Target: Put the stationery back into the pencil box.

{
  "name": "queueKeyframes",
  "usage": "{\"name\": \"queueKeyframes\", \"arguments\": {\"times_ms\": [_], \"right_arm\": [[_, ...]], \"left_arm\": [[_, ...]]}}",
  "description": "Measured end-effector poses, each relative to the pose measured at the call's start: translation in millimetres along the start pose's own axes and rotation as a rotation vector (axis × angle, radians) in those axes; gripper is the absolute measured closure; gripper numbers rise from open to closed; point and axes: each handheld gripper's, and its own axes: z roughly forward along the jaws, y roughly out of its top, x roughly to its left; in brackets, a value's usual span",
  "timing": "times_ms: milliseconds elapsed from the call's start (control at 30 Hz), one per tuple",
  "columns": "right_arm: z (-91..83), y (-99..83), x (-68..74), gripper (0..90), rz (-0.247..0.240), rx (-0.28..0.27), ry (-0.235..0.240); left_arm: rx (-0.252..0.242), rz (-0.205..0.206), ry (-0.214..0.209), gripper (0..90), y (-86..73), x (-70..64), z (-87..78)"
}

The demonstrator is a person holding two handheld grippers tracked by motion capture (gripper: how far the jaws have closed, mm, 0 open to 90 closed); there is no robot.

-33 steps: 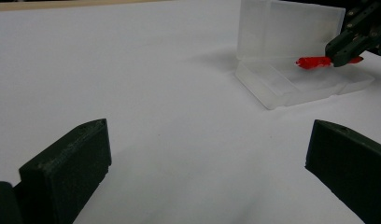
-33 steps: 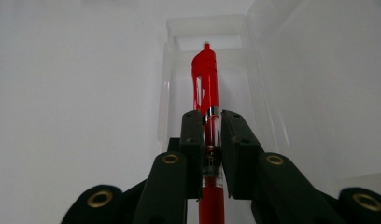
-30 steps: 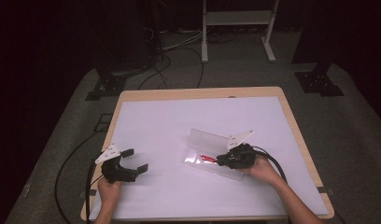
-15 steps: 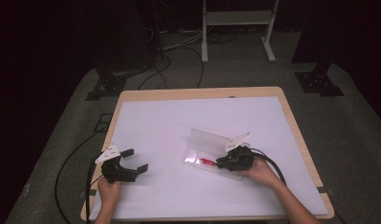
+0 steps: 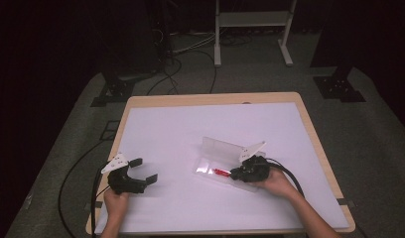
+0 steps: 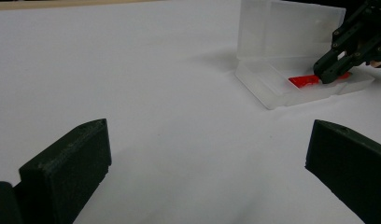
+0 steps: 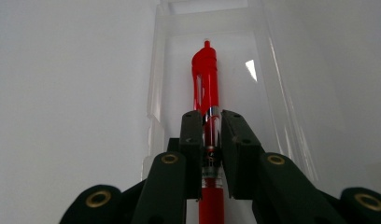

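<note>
Right claw (image 7: 209, 135) is clamped tight on a red pen (image 7: 206, 79), which runs straight out from the jaws toward 12 o'clock in its own view and sits low inside the clear plastic case (image 5: 215, 148), lid up. My guess is the pen's basically in, so what's left is letting go and shutting the lid. Left claw (image 5: 141, 171) hangs wide open holding nothing at about 9 o'clock from the case, well apart on the white table (image 5: 190, 124).
</note>
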Motion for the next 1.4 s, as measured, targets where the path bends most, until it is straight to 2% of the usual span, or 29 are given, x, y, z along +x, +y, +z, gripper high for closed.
{"name": "queueKeyframes", "arguments": {"times_ms": [333,733,1400], "right_arm": [[-2.3,-1.3,0.1,72.9,0.008,-0.007,0.004],[-26.6,-1.0,3.0,57.2,0.012,-0.064,-0.010],[-55.8,-9.0,3.8,52.5,0.024,-0.100,-0.039]], "left_arm": [[0.001,-0.004,0.002,0.0,0.1,0.7,0.0],[0.004,-0.006,0.004,0.0,0.3,1.2,0.4],[0.005,-0.001,0.002,0.0,0.0,0.0,0.2]]}}
